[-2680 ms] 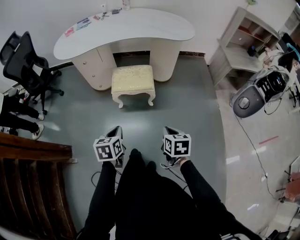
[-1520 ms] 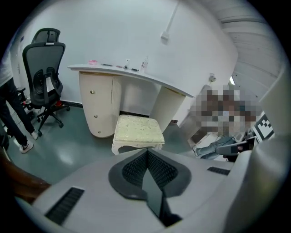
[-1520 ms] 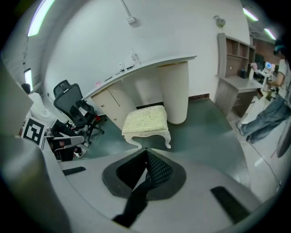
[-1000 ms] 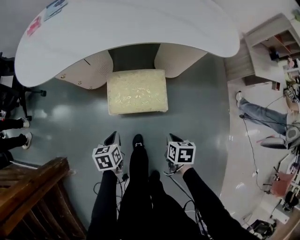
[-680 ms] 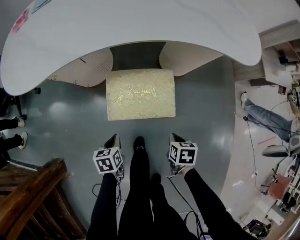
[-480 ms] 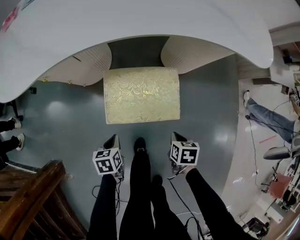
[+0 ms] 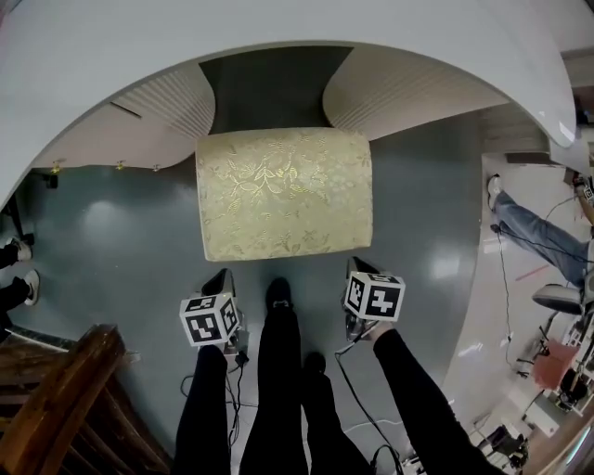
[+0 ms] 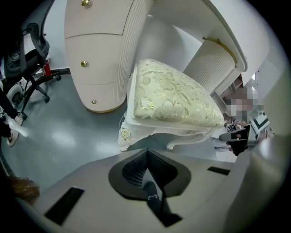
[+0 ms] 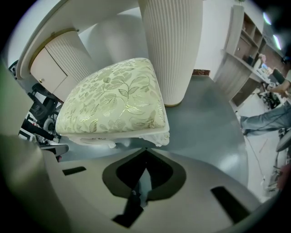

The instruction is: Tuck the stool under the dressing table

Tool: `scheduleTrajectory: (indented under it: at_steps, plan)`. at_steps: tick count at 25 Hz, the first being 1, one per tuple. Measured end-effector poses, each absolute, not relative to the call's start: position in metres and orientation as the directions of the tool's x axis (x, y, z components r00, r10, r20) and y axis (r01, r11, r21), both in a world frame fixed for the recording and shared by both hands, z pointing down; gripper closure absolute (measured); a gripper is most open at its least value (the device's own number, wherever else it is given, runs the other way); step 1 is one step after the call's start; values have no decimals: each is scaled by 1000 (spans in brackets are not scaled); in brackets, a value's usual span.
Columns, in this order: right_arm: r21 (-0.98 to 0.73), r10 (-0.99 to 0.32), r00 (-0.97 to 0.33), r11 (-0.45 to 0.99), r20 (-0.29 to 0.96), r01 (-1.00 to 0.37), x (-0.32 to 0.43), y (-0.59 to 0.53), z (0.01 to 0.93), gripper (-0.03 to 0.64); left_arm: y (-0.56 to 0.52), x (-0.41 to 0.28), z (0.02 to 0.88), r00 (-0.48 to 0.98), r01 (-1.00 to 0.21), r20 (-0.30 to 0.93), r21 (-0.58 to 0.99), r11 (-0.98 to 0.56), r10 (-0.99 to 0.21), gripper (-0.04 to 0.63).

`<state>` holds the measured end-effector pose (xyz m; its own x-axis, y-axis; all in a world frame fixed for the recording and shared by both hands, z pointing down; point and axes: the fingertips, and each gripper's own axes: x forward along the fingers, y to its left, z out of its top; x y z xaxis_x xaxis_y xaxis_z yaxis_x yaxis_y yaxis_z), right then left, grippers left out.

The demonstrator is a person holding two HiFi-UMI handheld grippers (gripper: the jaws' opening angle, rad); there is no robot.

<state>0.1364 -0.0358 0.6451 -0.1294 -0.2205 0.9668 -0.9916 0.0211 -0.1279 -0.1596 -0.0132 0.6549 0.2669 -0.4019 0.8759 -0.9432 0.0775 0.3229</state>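
Note:
The stool (image 7: 283,190) has a cream, gold-patterned cushion and white carved legs. It stands on the grey floor before the gap between the two ribbed pedestals of the white dressing table (image 7: 278,28). Its far edge sits at the mouth of that gap. My left gripper (image 7: 220,278) hovers just short of the stool's near left corner, my right gripper (image 7: 357,269) just short of its near right corner. Neither touches it. In the left gripper view the stool (image 8: 173,98) lies ahead of the left gripper (image 8: 146,150); the right gripper view shows the stool (image 9: 113,98) beyond the right gripper (image 9: 145,149). Both are shut and hold nothing.
A wooden railing (image 7: 56,399) runs at the lower left. A black office chair (image 8: 27,50) stands left of the drawer pedestal (image 8: 97,45). Someone's jeans-clad legs (image 7: 529,237) and shelving (image 9: 248,50) are off to the right. Cables (image 7: 357,408) trail on the floor behind me.
The view has closed in on the stool and table, which now fill the upper picture. Both grippers stay shut and low, now close to the stool's near edge.

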Motion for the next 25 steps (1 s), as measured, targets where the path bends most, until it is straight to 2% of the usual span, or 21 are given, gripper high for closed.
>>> scheduleTrajectory:
  at_steps: [10, 17, 25]
  plan:
    - [-131, -219, -141, 60, 965, -990, 131, -56, 655, 612, -34, -161, 668, 266, -941, 879, 326, 89, -395, 587]
    - [-147, -150, -153, 54, 977, -988, 129, -60, 647, 612, -43, -158, 670, 305, -932, 881, 355, 77, -362, 588]
    - [-136, -161, -141, 39, 977, -990, 133, -65, 648, 612, -43, -154, 669, 322, -929, 879, 364, 59, -351, 588]
